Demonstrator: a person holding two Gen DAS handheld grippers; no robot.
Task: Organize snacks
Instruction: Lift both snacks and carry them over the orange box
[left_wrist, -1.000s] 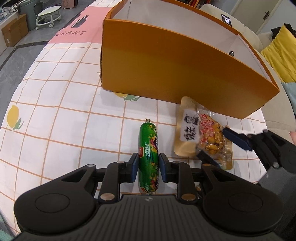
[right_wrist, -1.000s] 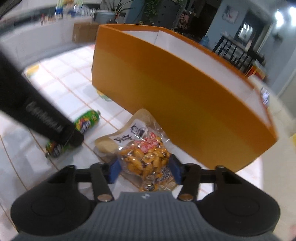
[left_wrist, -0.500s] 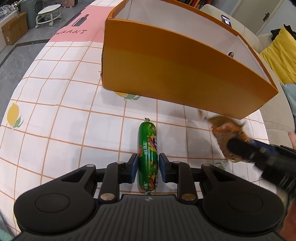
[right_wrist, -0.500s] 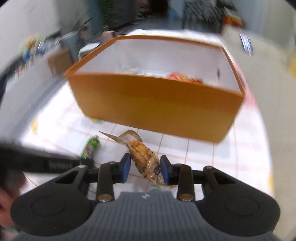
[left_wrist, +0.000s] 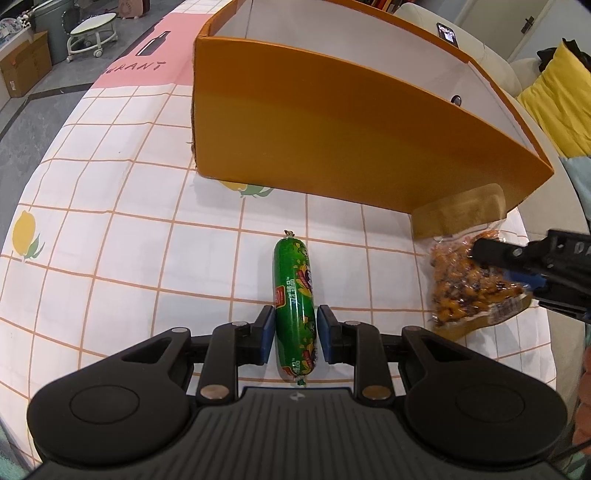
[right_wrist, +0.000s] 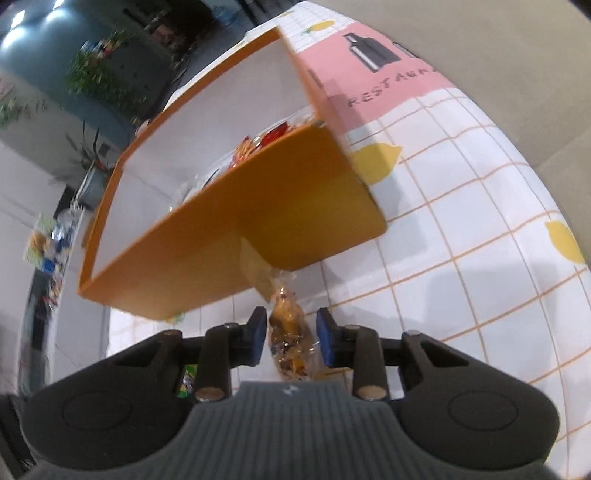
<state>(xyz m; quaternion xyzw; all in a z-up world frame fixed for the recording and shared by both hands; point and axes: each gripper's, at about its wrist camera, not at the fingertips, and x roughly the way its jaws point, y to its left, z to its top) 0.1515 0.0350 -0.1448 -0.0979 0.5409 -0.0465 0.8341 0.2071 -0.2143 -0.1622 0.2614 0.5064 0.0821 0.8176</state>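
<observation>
The blue-padded fingers (left_wrist: 266, 338) of the left gripper (left_wrist: 293, 338) sit close on either side of a green sausage stick (left_wrist: 294, 302) that lies lengthwise on the desk (left_wrist: 110, 240); whether the pads actually press it cannot be told. Ahead of it stands the orange cardboard box (left_wrist: 332, 147), open on top, on a checked cloth printed with lemons. Far right in this view, the right gripper (left_wrist: 524, 273) holds a clear bag of orange snacks (left_wrist: 465, 288) near the box's corner, its tan header card (left_wrist: 458, 214) against the box wall. The right wrist view adds what the left cannot show: its fingers (right_wrist: 256, 338) flank the snack bag (right_wrist: 290, 339), which hangs between them above the cloth, and red and orange packets (right_wrist: 258, 144) already lie inside the box (right_wrist: 280, 206). Blur leaves it unclear how firmly the pads bear on the bag.
</observation>
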